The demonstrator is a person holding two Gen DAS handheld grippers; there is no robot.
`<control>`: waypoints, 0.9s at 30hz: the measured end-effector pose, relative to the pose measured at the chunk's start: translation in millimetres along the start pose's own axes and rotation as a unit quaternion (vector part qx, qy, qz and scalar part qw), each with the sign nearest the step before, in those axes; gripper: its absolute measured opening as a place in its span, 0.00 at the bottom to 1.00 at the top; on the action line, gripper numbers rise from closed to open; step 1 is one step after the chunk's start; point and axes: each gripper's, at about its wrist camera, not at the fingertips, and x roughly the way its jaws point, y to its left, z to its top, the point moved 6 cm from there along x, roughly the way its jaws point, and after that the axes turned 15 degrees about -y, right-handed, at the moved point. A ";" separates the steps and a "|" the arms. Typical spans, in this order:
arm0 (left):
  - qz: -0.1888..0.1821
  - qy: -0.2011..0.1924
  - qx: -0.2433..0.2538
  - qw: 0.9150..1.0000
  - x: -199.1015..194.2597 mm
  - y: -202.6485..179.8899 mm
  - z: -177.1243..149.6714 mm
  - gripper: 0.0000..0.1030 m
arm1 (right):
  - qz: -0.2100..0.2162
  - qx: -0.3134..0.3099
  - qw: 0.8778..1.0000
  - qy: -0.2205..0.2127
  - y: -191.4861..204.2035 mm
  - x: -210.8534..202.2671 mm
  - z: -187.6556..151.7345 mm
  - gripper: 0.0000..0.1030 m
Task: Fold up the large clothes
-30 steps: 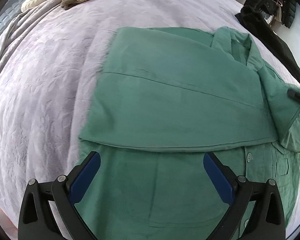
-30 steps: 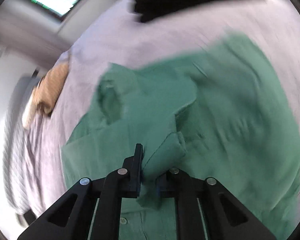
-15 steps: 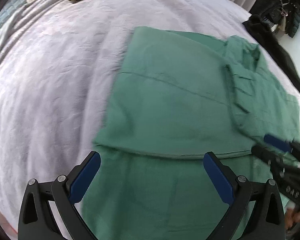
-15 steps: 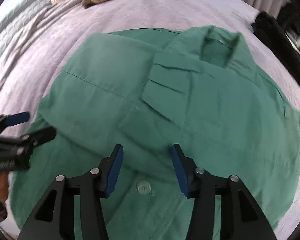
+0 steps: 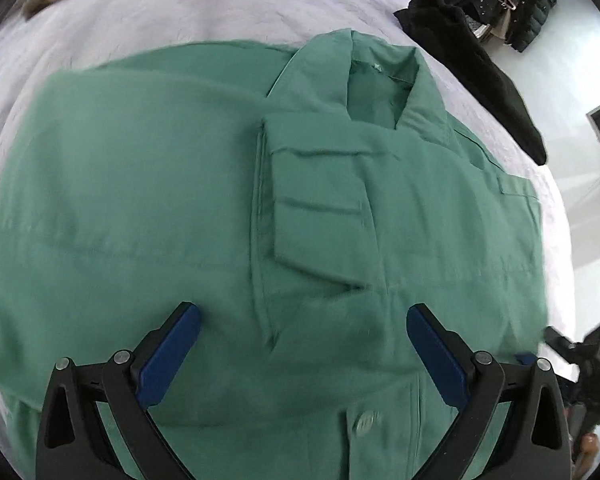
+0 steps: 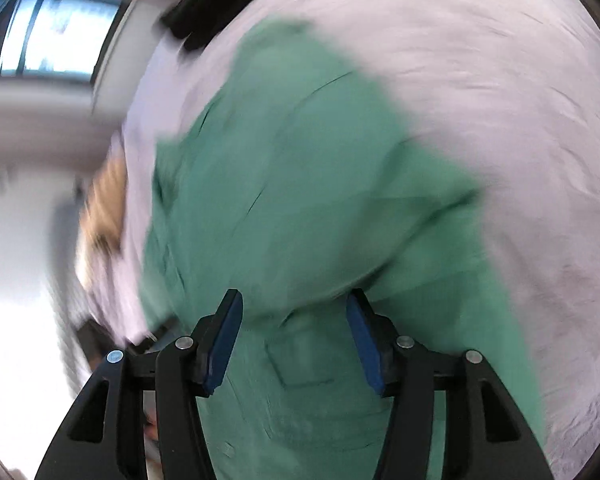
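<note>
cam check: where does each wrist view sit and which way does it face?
Left wrist: on the left claw, angled down at the green shirt collar; its open fingers show.
Right wrist: on the right claw, blurred, rolled, over the shirt's edge; jaws opening, nothing between.
Shared: shirt, lilac bedspread, black garment.

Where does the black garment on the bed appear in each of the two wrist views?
Left wrist view: the black garment lies at the upper right, beyond the collar of the green shirt.
Right wrist view: blurred, the black garment is at the upper left, beyond the green shirt.
Shared landmark: the green shirt.
</note>
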 end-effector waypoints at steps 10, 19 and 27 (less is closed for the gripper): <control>0.011 -0.004 -0.023 1.000 -1.3 9.5 18.1 0.14 | 0.049 0.210 0.973 -0.078 -56.3 -17.6 44.7 0.01; 0.038 -0.006 -0.012 0.999 -0.9 15.8 8.9 0.03 | -0.050 0.092 0.992 -0.066 -72.1 -27.9 40.1 0.03; 0.056 -0.024 0.029 0.998 -13.7 8.7 24.6 0.03 | -0.017 -0.111 0.991 -0.070 17.9 -52.4 57.1 0.51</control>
